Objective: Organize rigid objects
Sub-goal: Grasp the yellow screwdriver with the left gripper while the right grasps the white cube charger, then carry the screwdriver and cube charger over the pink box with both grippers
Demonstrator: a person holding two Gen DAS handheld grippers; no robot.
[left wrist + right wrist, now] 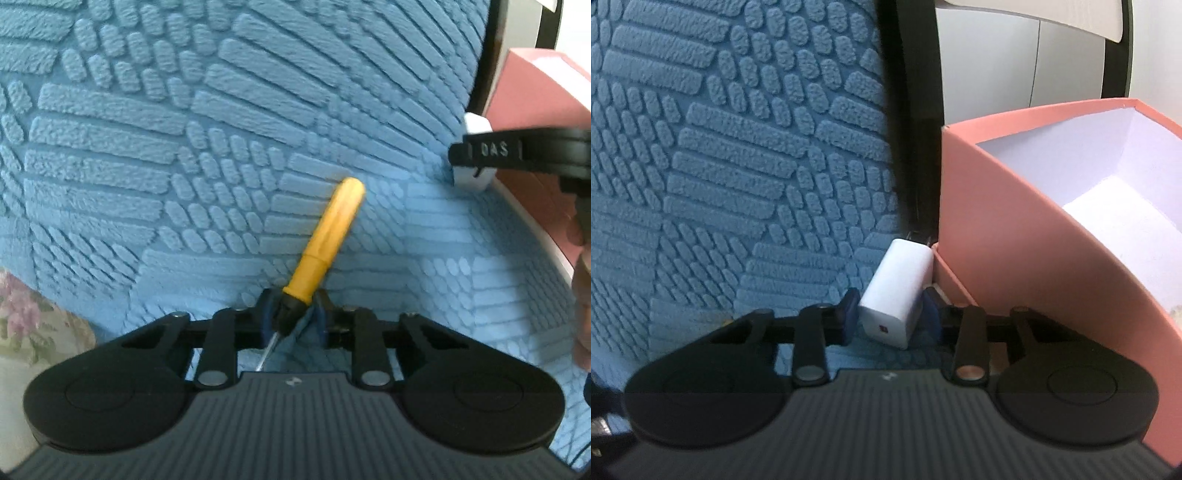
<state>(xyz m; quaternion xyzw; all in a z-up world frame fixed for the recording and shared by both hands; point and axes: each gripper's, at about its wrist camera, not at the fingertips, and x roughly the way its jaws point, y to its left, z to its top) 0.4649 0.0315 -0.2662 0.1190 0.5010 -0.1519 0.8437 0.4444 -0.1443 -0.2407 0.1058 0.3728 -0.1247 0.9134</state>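
Observation:
A screwdriver (328, 229) with a yellow handle and a black collar lies on the blue textured mat (184, 147), handle pointing away. My left gripper (295, 314) is shut on the collar, and the thin metal shaft runs back under the jaws. A white charger block (897, 291) rests on the mat against the corner of the pink box (1015, 221). My right gripper (890, 314) has its blue pads against both sides of the block. In the left wrist view the same charger (476, 127) shows at the right edge behind one of the right gripper's black fingers (480, 151).
The pink box is open, with a white inside and nothing visible in it. A black strip (912, 110) runs along the mat's edge beside the box. A floral cloth (29, 325) lies at the lower left. A person's hand (581, 295) is at the right edge.

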